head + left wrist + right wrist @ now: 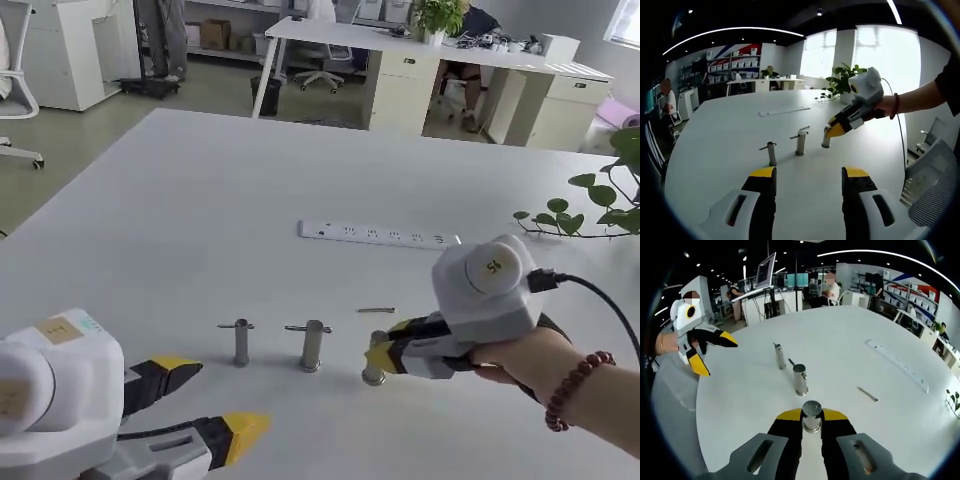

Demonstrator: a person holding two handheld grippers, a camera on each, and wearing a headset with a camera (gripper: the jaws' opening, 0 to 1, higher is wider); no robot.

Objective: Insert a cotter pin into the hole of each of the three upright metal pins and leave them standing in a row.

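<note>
Three pins stand in a row on the white table (200,200) on the near side of the power strip (380,235): left pin (241,342) and middle pin (312,346) each carry a cotter, right pin (374,376) is pinched by the right gripper (380,357), and a loose cotter (376,310) lies between it and the strip. The left gripper (222,398) hangs spread, nearer the person than the row. Office desks (420,50) and a plant (600,205) sit beyond the strip; the stickers (495,267) on the grippers are unreadable, and the right pin's middle is hidden by the jaws.

We are in an open-plan office: white desks (400,45), swivel chairs (322,72), shelves (735,65) of boxes, a monitor (766,271), potted plants (437,15) and seated people (828,292) surround our white bench (200,200), under ceiling strip lights (730,28) and spotlights (819,11).
</note>
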